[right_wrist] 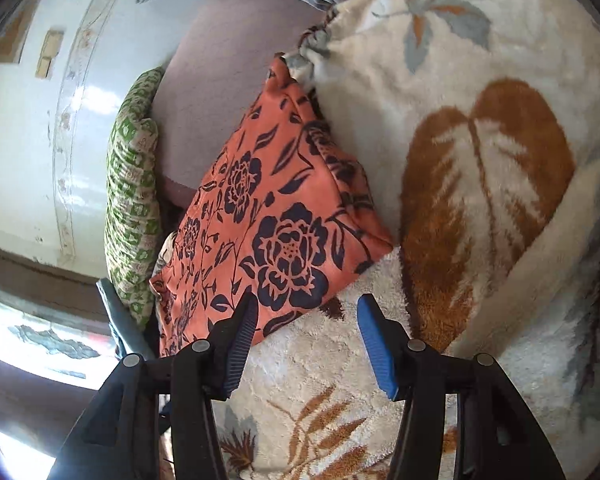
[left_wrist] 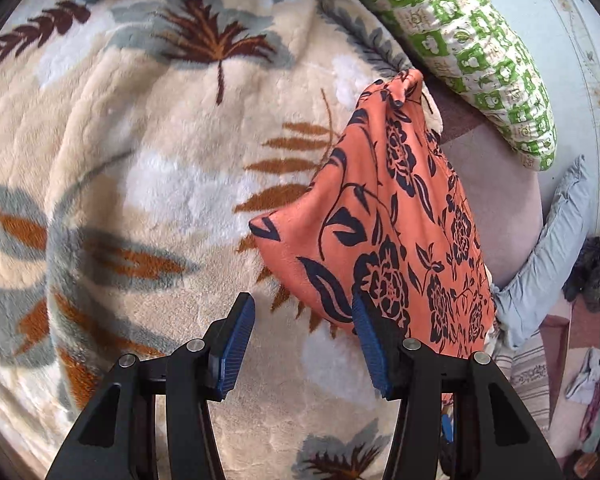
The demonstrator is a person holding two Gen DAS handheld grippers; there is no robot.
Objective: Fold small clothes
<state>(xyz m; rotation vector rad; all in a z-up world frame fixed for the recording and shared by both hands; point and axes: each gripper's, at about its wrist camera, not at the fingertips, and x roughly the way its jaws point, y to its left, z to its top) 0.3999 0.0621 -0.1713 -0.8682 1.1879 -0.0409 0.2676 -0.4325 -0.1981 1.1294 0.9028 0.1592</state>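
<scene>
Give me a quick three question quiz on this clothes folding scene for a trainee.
1. True or false: the left hand-held gripper is clamped on the orange floral garment.
2. What does the garment lie on? A) a bare wooden table B) a leaf-patterned fleece blanket C) a metal tray
3. What colour is the print on the pillow beyond the garment?

Key: 1 false, both it and the right hand-held gripper stand open with nothing held. 2 B. 3 green.

The orange floral-print cloth (left_wrist: 384,216) runs behind the left claw's (left_wrist: 304,316) right finger, so its lower hem is hidden. The green-and-white patterned pillow (left_wrist: 472,44) is cut off at the top edge. Small items at the far right, perhaps clothes, are too blurred to tell.
</scene>
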